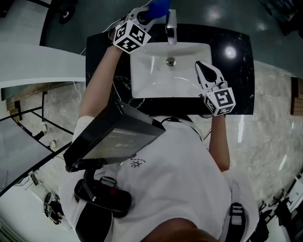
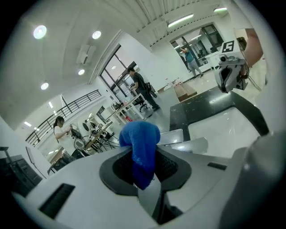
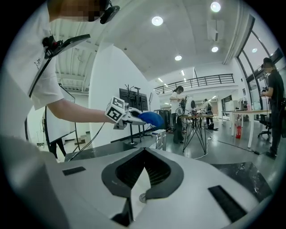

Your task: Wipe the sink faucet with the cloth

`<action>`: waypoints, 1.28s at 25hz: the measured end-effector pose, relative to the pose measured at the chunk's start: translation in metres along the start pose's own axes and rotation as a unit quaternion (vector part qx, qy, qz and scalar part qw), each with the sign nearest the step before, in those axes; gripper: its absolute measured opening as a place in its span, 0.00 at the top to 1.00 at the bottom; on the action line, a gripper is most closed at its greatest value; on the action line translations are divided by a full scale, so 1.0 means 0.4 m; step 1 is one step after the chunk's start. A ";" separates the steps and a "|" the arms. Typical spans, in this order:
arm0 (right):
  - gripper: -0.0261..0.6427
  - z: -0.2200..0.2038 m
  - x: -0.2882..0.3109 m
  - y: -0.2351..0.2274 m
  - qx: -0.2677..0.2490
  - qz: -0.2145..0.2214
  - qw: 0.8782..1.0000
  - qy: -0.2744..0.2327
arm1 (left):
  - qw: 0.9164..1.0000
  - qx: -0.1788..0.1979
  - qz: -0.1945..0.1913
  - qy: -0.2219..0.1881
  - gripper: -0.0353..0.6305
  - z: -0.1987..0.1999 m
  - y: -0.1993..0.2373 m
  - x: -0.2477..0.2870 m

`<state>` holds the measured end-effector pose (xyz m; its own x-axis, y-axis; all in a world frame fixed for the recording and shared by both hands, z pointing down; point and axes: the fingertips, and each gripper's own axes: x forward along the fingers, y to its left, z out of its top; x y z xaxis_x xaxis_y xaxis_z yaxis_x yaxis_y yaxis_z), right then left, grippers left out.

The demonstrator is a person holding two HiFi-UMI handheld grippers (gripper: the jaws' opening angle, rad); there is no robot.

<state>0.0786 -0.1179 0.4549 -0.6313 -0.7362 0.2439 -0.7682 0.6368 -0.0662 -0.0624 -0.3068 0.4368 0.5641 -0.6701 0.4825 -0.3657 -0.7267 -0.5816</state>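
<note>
While the left gripper [image 1: 150,13] hung over the back left corner of the sink [image 1: 151,80], its jaws were closed on a blue cloth [image 1: 160,6], which kept them a narrow way apart. In the left gripper view the cloth sat pinched between the two pads, and its bunched end stood up past the fingertips in a rounded lump. The chrome faucet [image 1: 171,26] rose from the middle of the sink's back rim, just to the right of the cloth in the head view. From the right gripper view the cloth sat above and a little to the left of the faucet's top, with a gap between them (so the two were near but not touching).

The right gripper [image 1: 200,65] was held over the right side of the white basin, its tips turned toward the back of the sink. Its jaws were pressed fully together, and its own view showed nothing between them. It was well apart from both the faucet and the cloth.

The sink was set into a black countertop [image 1: 239,75], and its drain [image 1: 171,61] lay in line with the faucet, nearer the back than the front. The basin held nothing else. Behind the counter, both gripper views showed an open hall with tables, tripods and several people [image 3: 178,114] standing at a distance.
</note>
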 end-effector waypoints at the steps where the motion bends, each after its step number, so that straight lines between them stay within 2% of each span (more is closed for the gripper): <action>1: 0.95 0.000 -0.001 -0.001 0.000 -0.001 1.000 0.000 | 1.000 0.007 -0.002 0.000 0.83 0.004 0.011 0.006; 7: 0.95 0.013 -0.041 0.003 0.002 -0.014 1.000 0.002 | 0.998 0.042 -0.033 0.023 0.83 0.002 0.017 0.058; 10: 0.95 0.010 -0.049 -0.005 0.002 -0.018 1.000 0.003 | 0.995 0.056 -0.078 0.038 0.83 -0.020 -0.023 0.078; 13: 0.95 0.008 -0.064 -0.009 0.003 -0.021 1.000 0.002 | 0.990 0.053 -0.128 0.041 0.84 -0.016 -0.066 0.056; 16: 0.95 0.002 -0.045 -0.005 0.004 -0.017 1.000 0.003 | 0.981 0.065 -0.178 0.049 0.84 -0.028 -0.103 0.027; 20: 0.95 -0.011 -0.010 0.002 0.004 -0.007 1.000 0.003 | 0.962 0.090 -0.253 0.054 0.84 -0.046 -0.191 -0.019; 23: 0.95 -0.013 -0.010 -0.001 0.004 -0.004 1.000 0.002 | 0.953 0.096 -0.284 0.038 0.84 -0.015 -0.252 -0.061; 25: 0.95 -0.010 -0.015 0.000 0.003 -0.004 1.000 0.001 | 0.954 0.084 -0.286 0.013 0.84 0.021 -0.264 -0.095; 27: 0.95 0.002 -0.022 0.003 0.002 -0.006 1.000 0.000 | 0.960 0.064 -0.273 -0.015 0.84 0.064 -0.237 -0.128; 29: 0.95 0.012 -0.028 0.003 0.003 -0.010 1.000 0.000 | 0.968 0.050 -0.244 -0.033 0.84 0.094 -0.175 -0.136; 32: 0.95 0.008 -0.028 -0.001 0.005 -0.015 1.000 0.001 | 0.983 0.052 -0.171 -0.035 0.84 0.093 -0.055 -0.092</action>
<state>0.0856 -0.1106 0.4491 -0.6085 -0.7541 0.2472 -0.7873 0.6126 -0.0693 -0.0475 -0.2606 0.4075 0.6913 -0.3745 0.6179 -0.0701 -0.8859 -0.4586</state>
